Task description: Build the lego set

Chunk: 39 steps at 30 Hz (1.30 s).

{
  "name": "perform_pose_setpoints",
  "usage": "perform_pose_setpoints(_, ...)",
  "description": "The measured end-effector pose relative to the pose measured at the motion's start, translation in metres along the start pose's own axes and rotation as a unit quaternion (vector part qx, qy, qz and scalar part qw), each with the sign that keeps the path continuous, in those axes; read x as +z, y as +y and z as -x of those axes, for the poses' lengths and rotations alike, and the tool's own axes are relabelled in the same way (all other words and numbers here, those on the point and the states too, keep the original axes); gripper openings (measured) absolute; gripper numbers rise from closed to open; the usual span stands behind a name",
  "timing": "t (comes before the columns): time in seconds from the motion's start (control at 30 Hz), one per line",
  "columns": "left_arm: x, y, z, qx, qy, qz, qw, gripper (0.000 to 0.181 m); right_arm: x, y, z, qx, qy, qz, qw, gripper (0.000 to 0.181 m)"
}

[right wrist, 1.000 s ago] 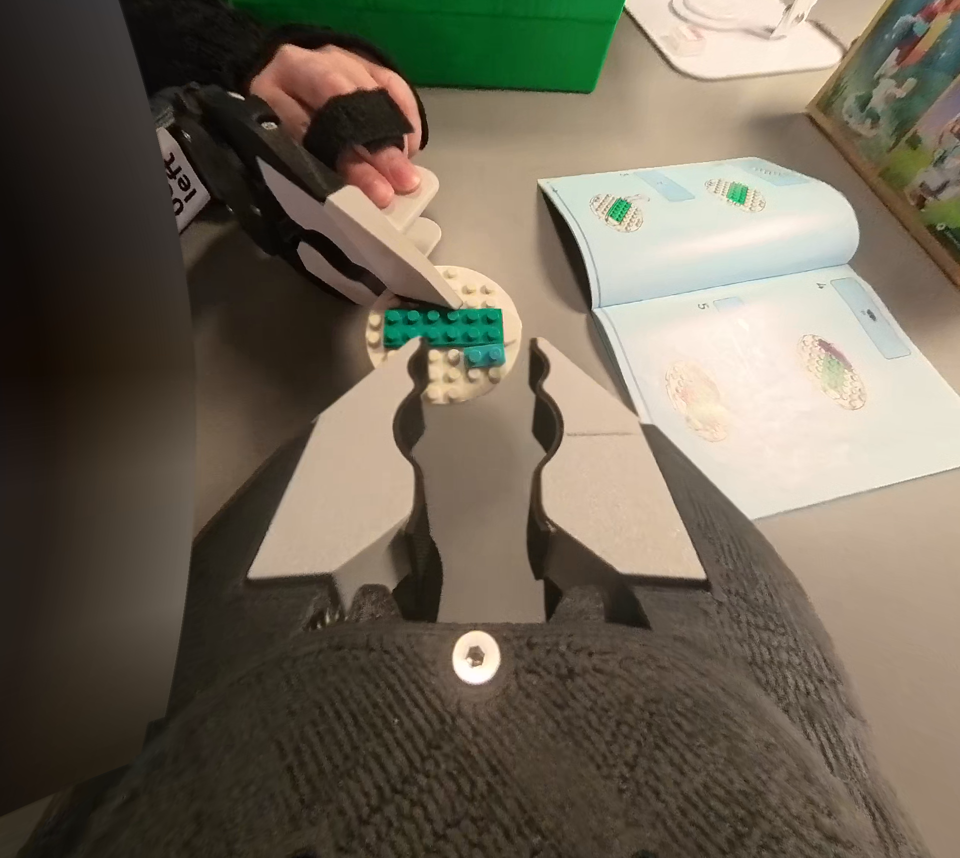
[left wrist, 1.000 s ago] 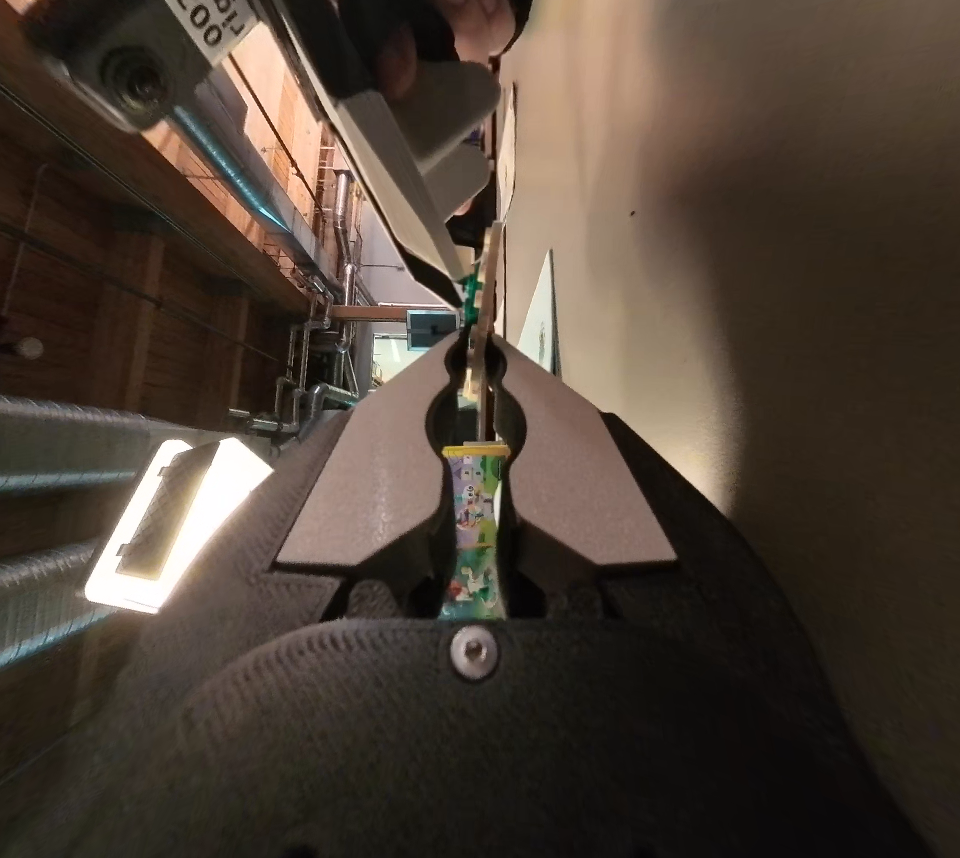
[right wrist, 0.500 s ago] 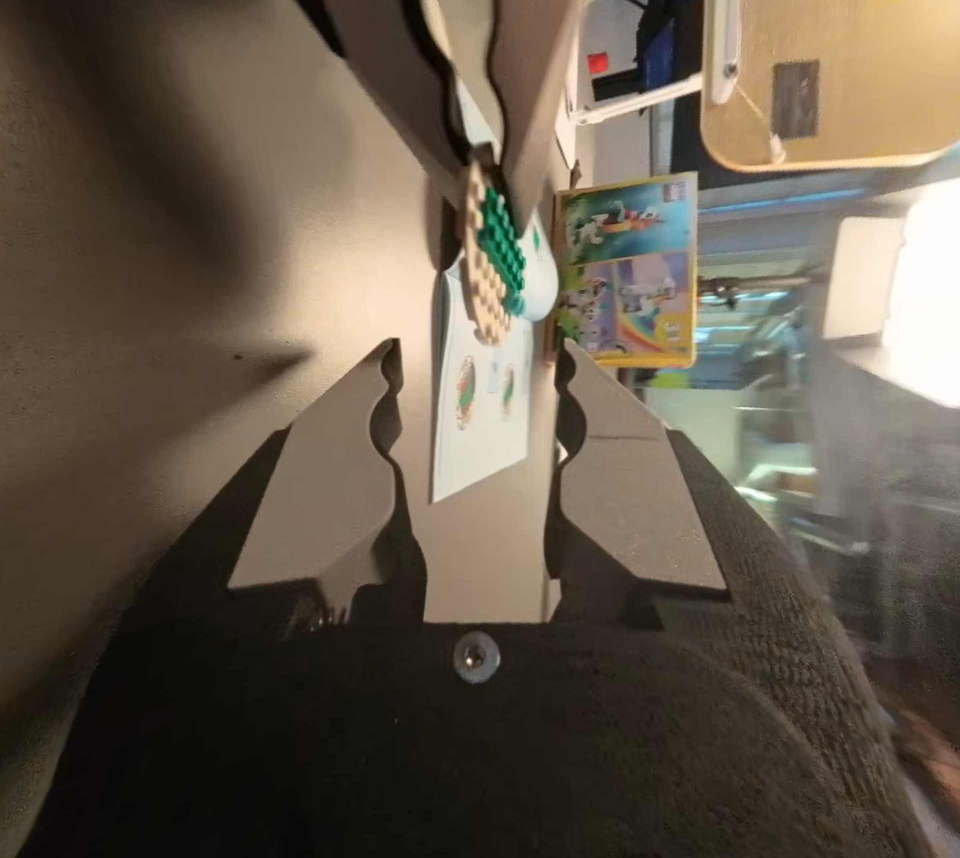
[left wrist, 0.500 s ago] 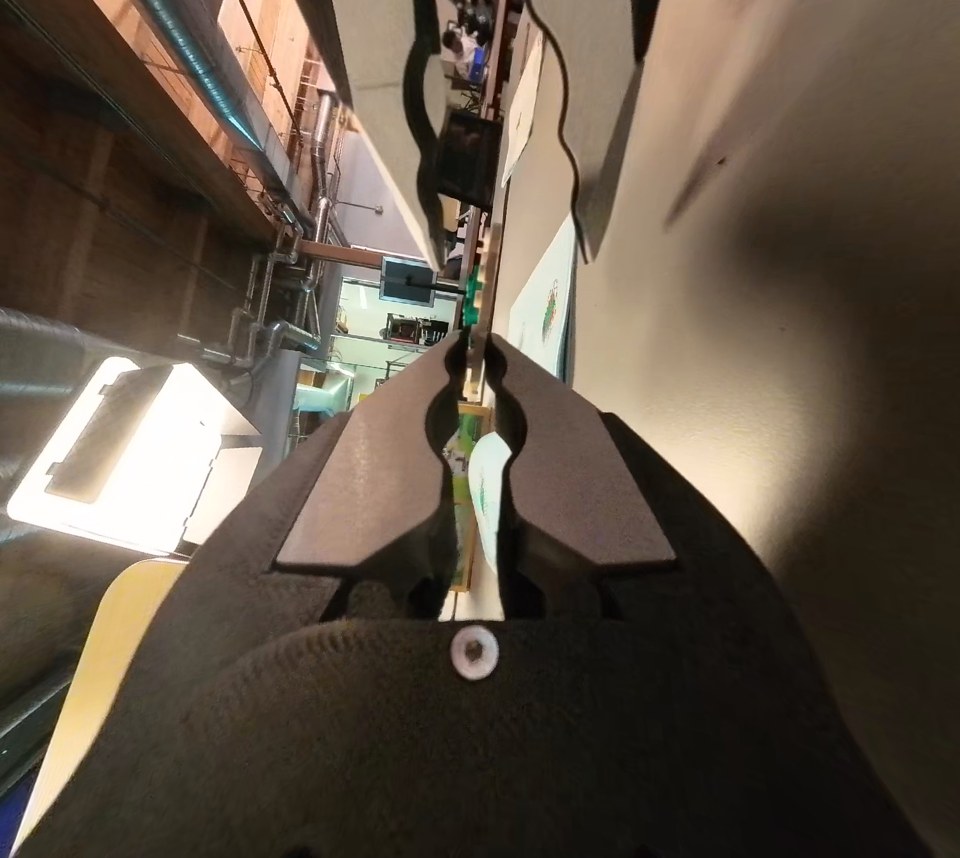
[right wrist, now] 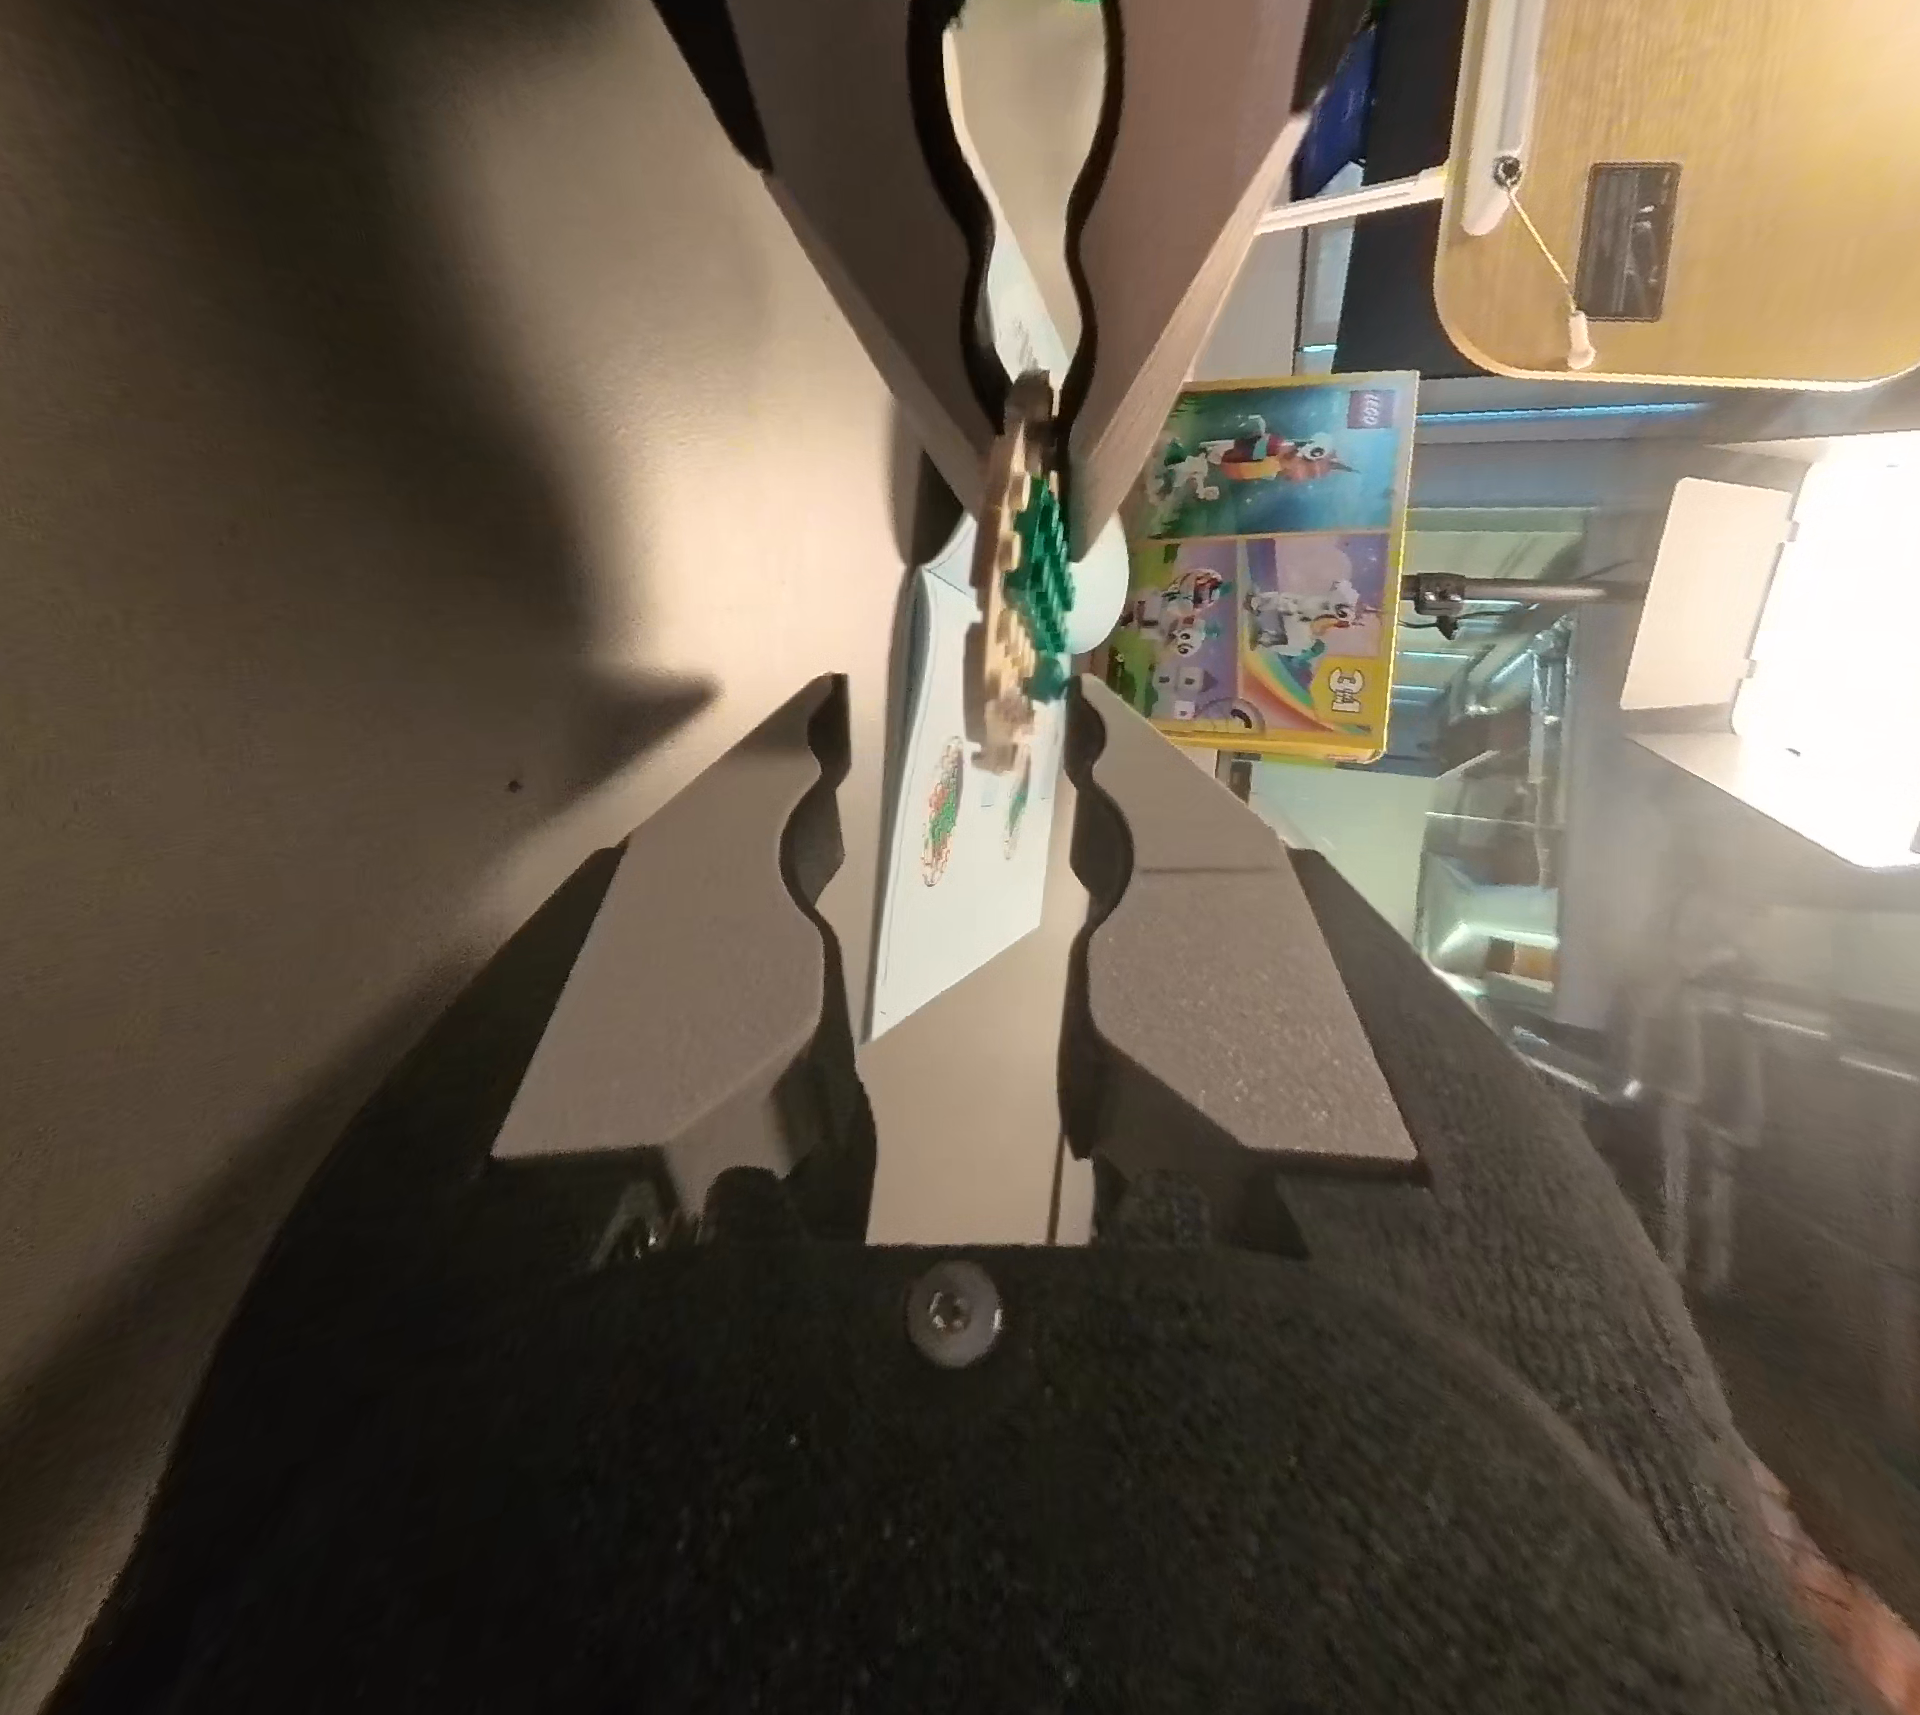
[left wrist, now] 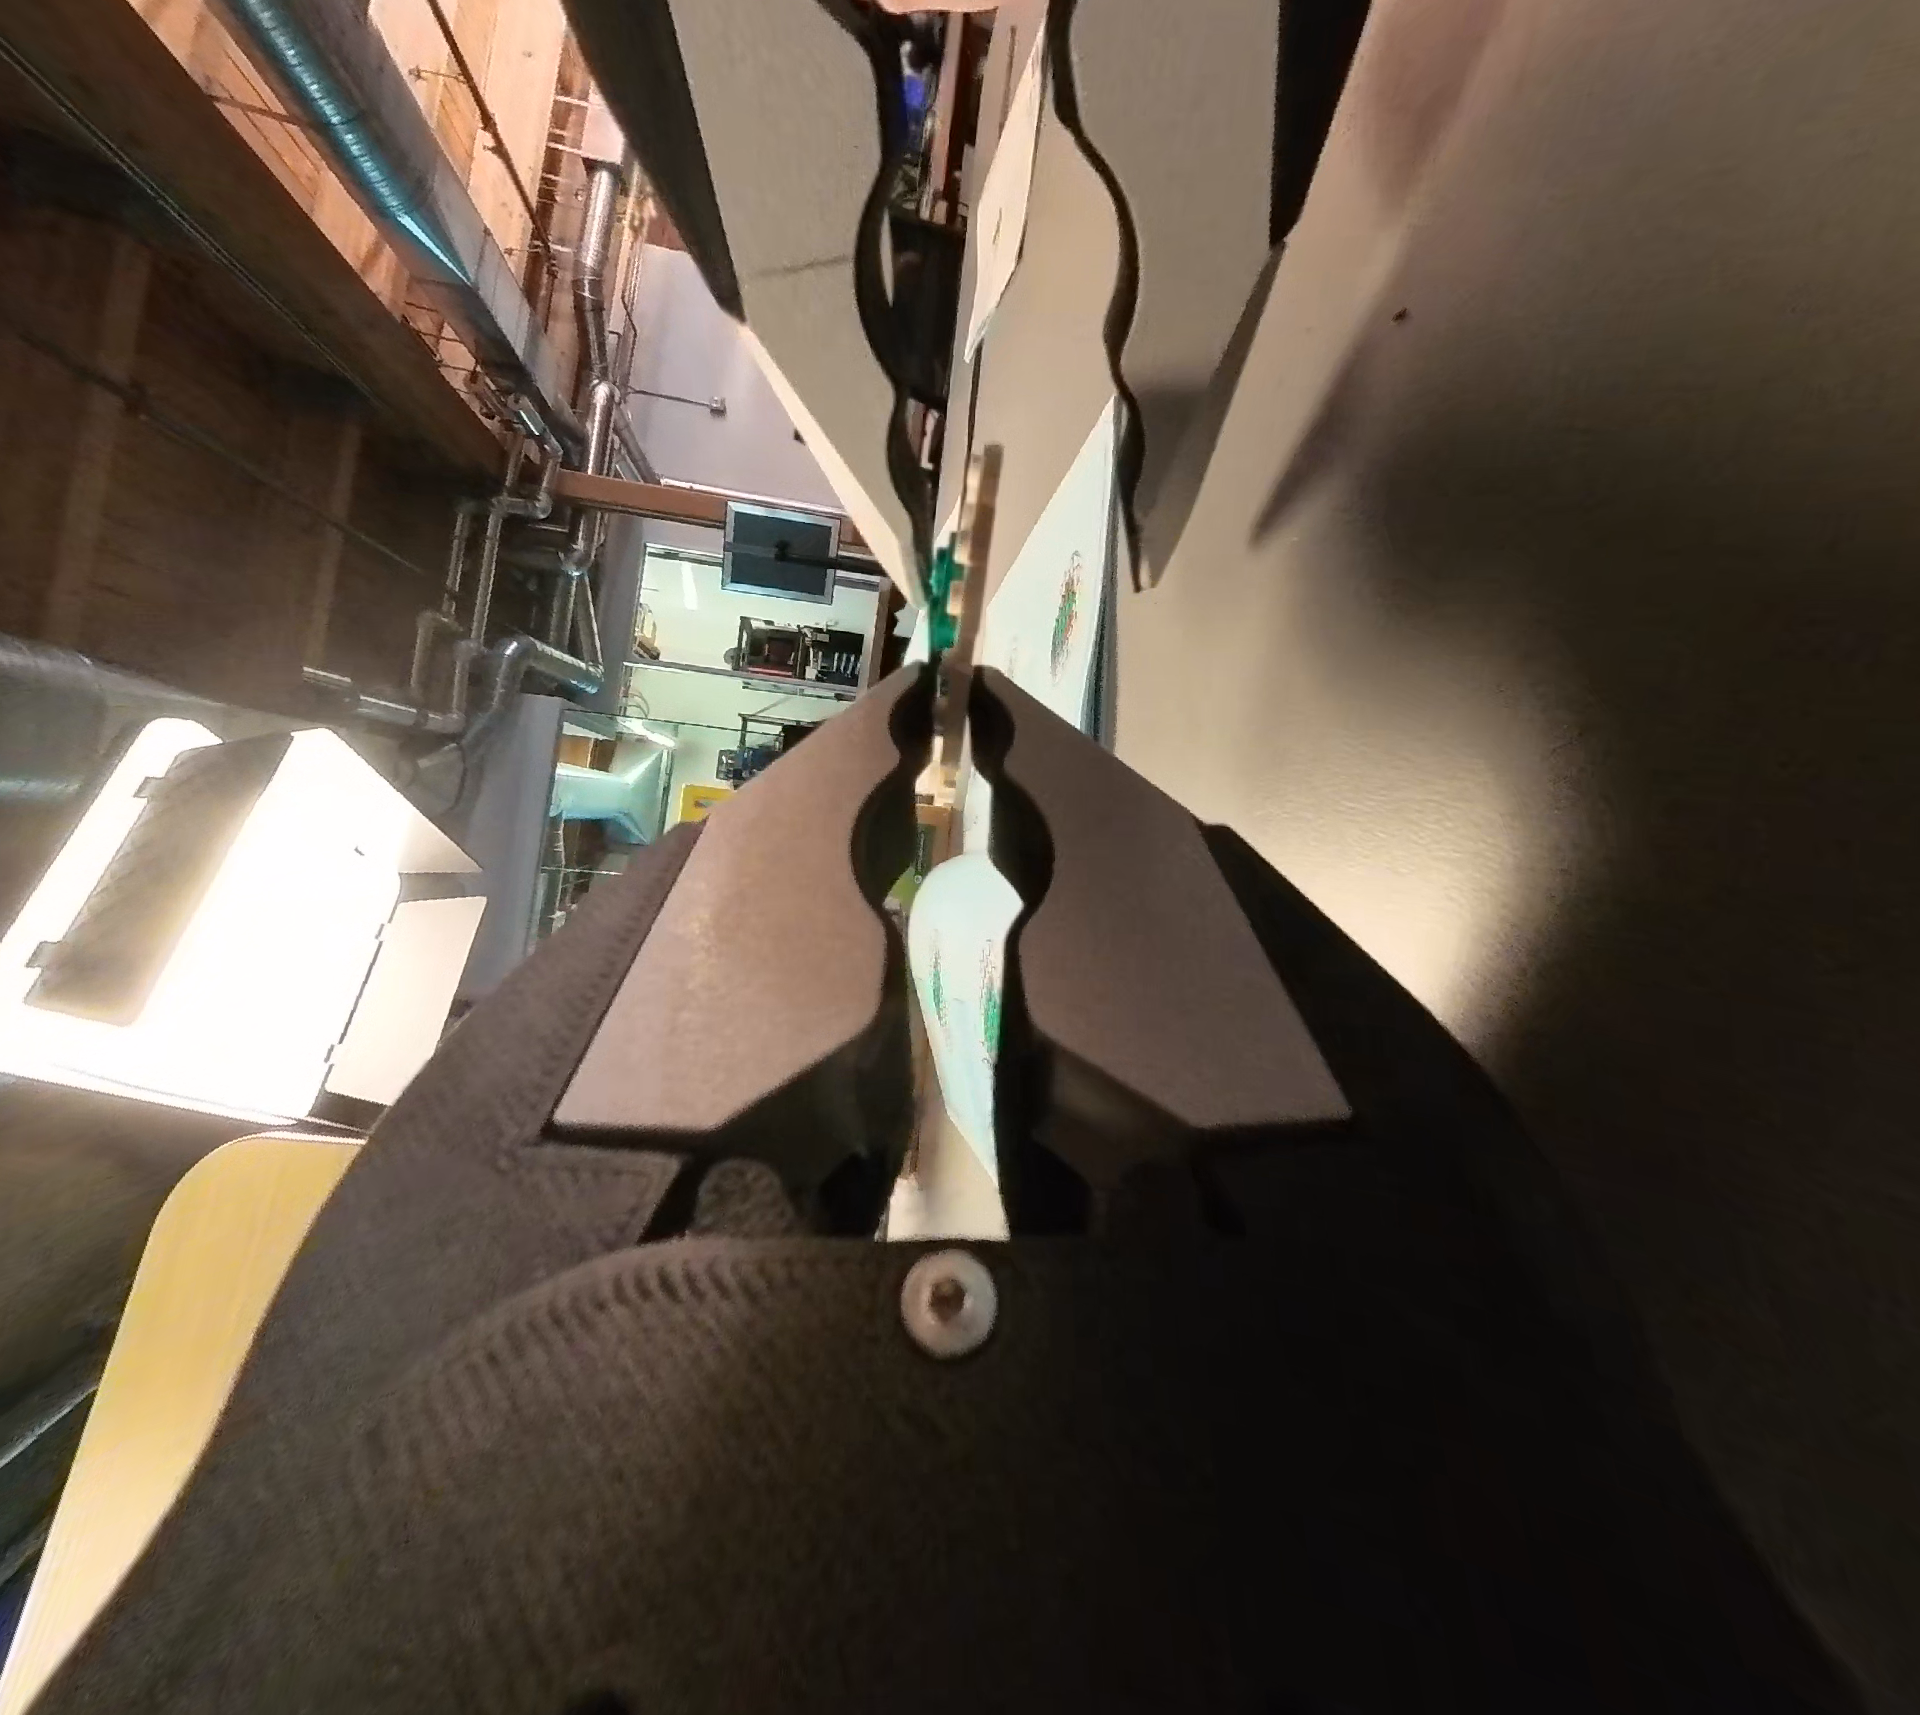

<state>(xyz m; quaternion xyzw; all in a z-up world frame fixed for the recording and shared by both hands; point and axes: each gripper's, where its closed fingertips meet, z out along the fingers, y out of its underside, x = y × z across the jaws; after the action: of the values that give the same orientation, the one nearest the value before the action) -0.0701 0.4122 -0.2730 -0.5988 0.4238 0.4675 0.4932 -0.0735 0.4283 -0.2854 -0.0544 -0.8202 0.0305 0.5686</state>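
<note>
Both wrist views are rolled sideways; the grippers face each other tip to tip over the table [right wrist: 364,522].

Left gripper [left wrist: 948,678]: fingers nearly together, clamped on the edge of the tan round plate [left wrist: 971,543]. In the left wrist view the plate shows edge-on, running away from the tips, w/ the green bricks [left wrist: 943,590] on its studded face. Grip is on the rim only.

Plate assy: held in the air between the two tools, clear of the table as far as can be judged. In the right wrist view it sits mid-frame, tan disc [right wrist: 1003,626] w/ green bricks [right wrist: 1044,564] stacked on the side toward the box.

Right gripper [right wrist: 956,694]: wide open, nothing held. Tips sit either side of the plate's near edge; one tip looks to be just touching or just beside the green bricks, contact can't be confirmed.

Further right: instruction booklet [right wrist: 956,886] open flat on the table, set box [right wrist: 1278,574] standing behind it.

Handling, judged: assy is light, rigid plastic, smooth and prone to slip or pivot in a rim pinch. Stud joints may pop if pressed off-axis. Best hold is across the plate's flat faces near the rim, away from the bricks; press any brick square to the plate w/ the opposite tool backing it.
</note>
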Motion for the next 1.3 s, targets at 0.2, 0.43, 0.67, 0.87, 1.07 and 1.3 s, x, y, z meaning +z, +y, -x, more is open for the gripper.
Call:
perform_pose_setpoints(0.2, 0.000, 0.000, -0.003, 0.000, 0.007, 0.001, 1.000, 0.005, 0.002, 0.000, 0.000, -0.007, 0.005, 0.005, 1.000, 0.034)
perform_pose_setpoints(0.43, -0.001, -0.004, -0.009, -0.005, 0.028, -0.008, 1.000, 0.005, -0.001, -0.001, -0.005, -0.037, 0.028, 0.014, 0.999, 0.007)
perform_pose_setpoints(0.67, -0.001, -0.005, -0.019, 0.015, 0.049, -0.005, 0.999, 0.005, 0.000, 0.000, 0.003, -0.043, 0.004, 0.018, 0.999, 0.006)
perform_pose_setpoints(0.87, 0.001, 0.000, -0.016, 0.012, 0.045, 0.004, 0.999, 0.005, 0.000, 0.010, 0.010, 0.044, -0.025, -0.022, 0.998, 0.048)
perform_pose_setpoints(1.07, -0.001, 0.004, -0.020, 0.011, 0.062, 0.010, 0.998, 0.005, -0.016, 0.054, -0.003, 0.117, -0.012, -0.024, 0.993, 0.075)
perform_pose_setpoints(1.3, -0.003, 0.003, -0.039, -0.004, 0.125, 0.011, 0.992, 0.005, -0.032, 0.086, -0.056, 0.395, 0.088, -0.124, 0.906, 0.070)
